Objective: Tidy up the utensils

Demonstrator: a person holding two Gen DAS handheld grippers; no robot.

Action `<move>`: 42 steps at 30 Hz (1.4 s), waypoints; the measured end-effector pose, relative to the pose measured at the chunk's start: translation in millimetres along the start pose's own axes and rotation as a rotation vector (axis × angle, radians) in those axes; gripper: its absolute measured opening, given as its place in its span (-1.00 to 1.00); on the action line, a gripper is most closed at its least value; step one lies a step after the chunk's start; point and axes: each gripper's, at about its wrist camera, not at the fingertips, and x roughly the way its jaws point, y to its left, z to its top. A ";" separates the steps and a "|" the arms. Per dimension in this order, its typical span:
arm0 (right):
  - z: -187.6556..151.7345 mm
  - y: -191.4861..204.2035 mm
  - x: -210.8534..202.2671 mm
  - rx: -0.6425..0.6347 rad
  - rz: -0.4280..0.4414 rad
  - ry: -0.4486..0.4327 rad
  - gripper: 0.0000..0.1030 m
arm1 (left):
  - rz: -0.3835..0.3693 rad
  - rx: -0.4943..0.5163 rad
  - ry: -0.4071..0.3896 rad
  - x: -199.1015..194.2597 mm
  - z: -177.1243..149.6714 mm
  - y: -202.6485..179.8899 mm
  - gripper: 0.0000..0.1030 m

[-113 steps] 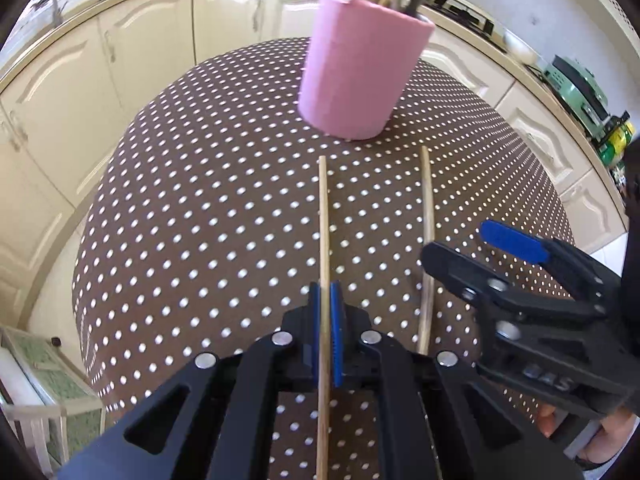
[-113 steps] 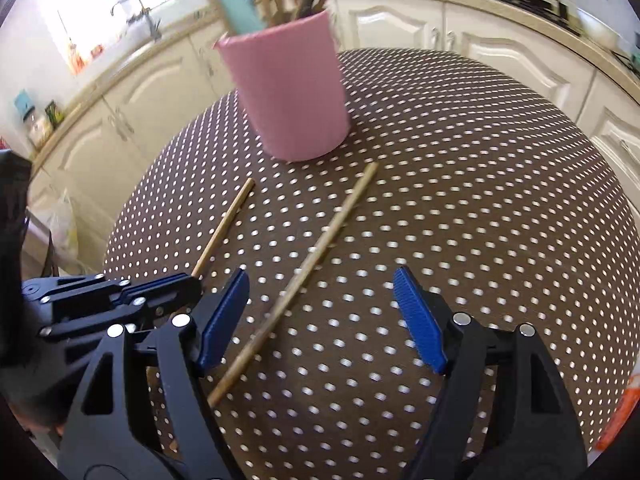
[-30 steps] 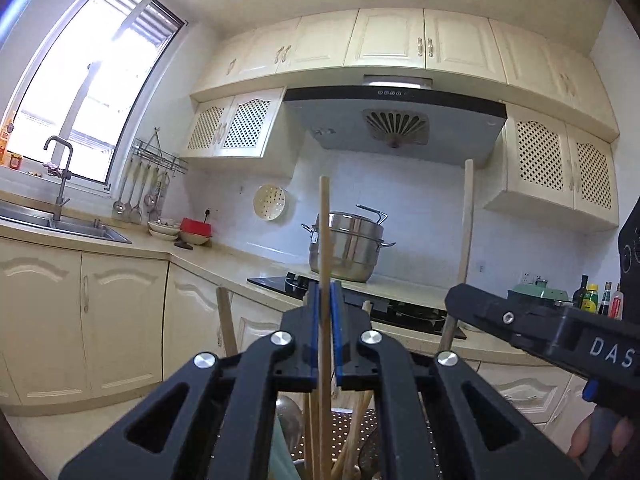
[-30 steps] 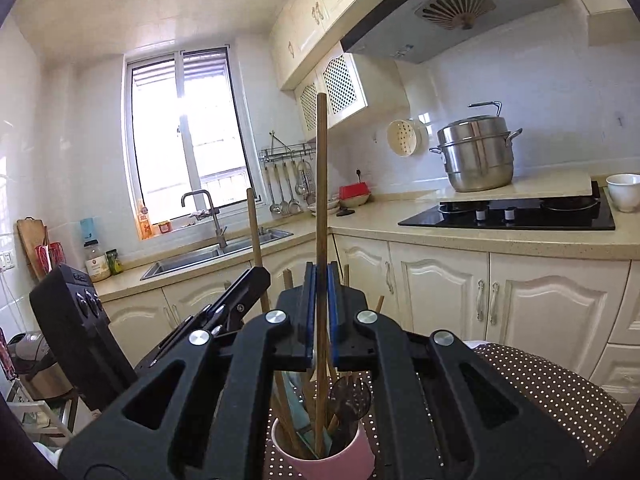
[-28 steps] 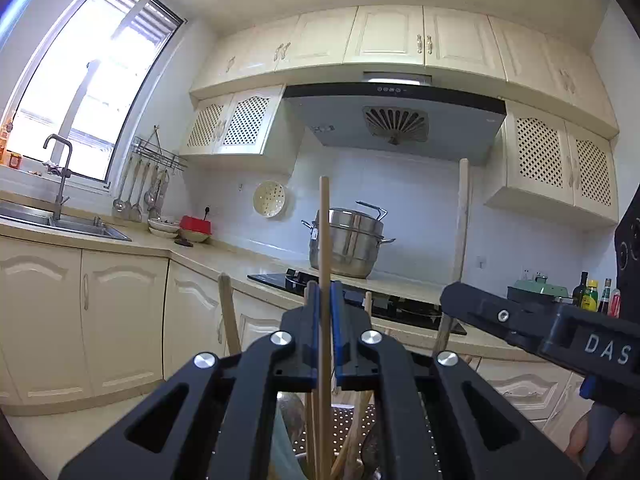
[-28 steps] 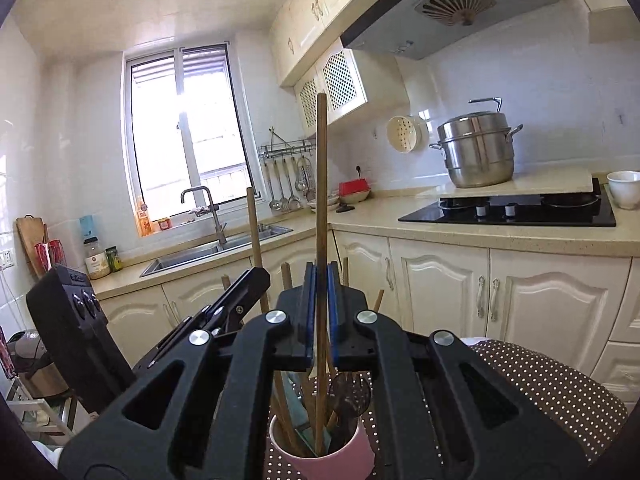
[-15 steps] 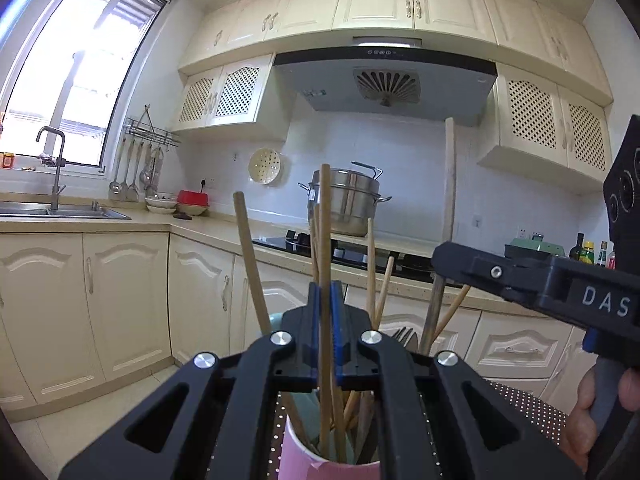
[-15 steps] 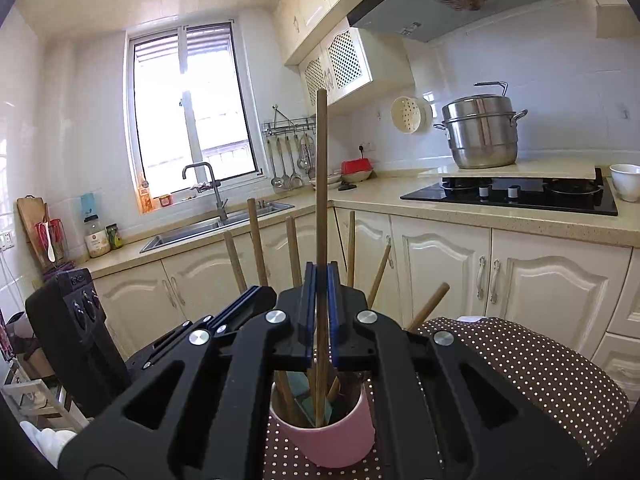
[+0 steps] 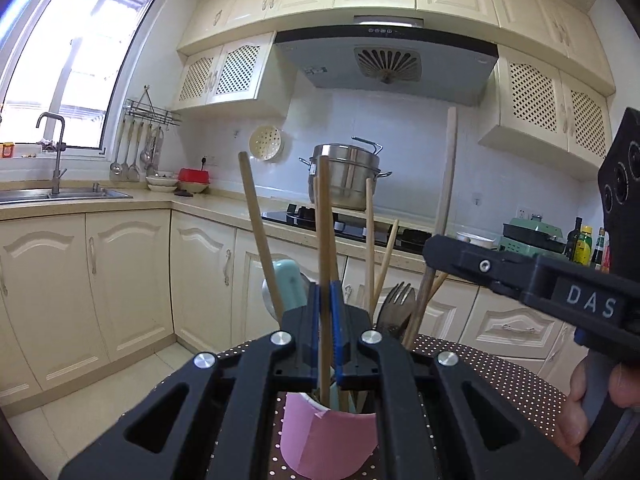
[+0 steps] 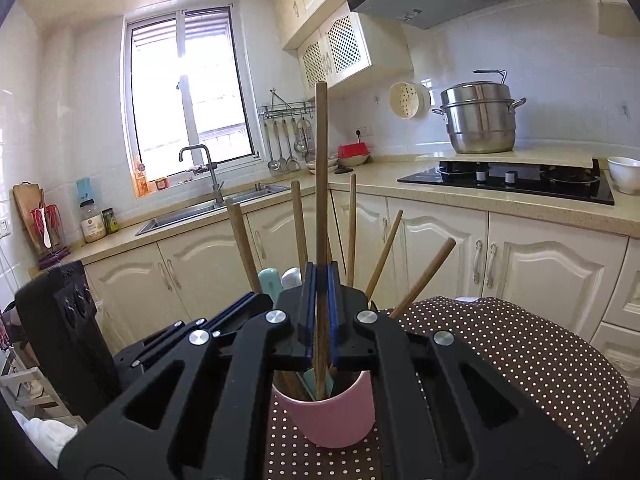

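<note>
A pink cup [image 9: 328, 440] [image 10: 332, 416] stands on the brown dotted table [image 10: 500, 352], holding several wooden chopsticks, a fork [image 9: 394, 304] and a teal-handled utensil. My left gripper [image 9: 326, 320] is shut on an upright light wooden chopstick [image 9: 324, 220]; the stick's lower end reaches inside the cup. My right gripper [image 10: 320, 300] is shut on a darker upright chopstick [image 10: 321, 168] whose tip is also down in the cup. In the left wrist view the right gripper [image 9: 434, 250] comes in from the right with its chopstick [image 9: 448, 168]. The left gripper's fingers [image 10: 236, 310] show at the left in the right wrist view.
Behind the table run cream cabinets and a counter with a black hob [image 10: 508, 178], a steel pot [image 10: 480, 120] and a sink [image 10: 208, 208]. A person's hand [image 9: 580, 412] holds the right gripper's handle. A white bowl [image 10: 624, 172] sits by the hob.
Both grippers have sunk and tipped downward with their chopsticks still clamped. The pink cup has come up into view below the jaws, and both stick ends now reach into it.
</note>
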 end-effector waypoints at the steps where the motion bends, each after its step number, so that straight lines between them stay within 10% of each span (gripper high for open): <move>1: -1.0 0.7 0.0 0.001 -0.002 0.002 -0.88 | -0.003 -0.002 0.001 -1.4 0.3 0.0 -0.89; 5: -3.1 3.0 1.2 -0.002 -0.003 0.014 -0.88 | -0.026 -0.026 0.019 -5.9 0.9 2.9 -0.86; 7: -5.1 3.6 2.1 -0.005 -0.005 0.022 -0.88 | -0.028 -0.038 0.020 -10.2 1.7 4.9 -0.43; 16: -15.1 4.9 7.2 -0.012 -0.015 0.057 -0.88 | 0.106 -0.012 0.048 -33.9 8.6 8.8 0.22; 27: -27.7 9.0 0.9 0.013 -0.050 0.074 -0.86 | 0.241 -0.008 0.165 -60.8 21.3 23.8 0.44; 31: -25.6 11.3 -12.3 0.032 -0.059 0.053 0.00 | 0.255 0.000 0.152 -79.5 30.2 22.2 0.46; 42: -17.9 23.4 -76.7 0.067 -0.087 -0.019 0.13 | 0.257 0.068 0.109 -133.7 47.5 -8.2 0.58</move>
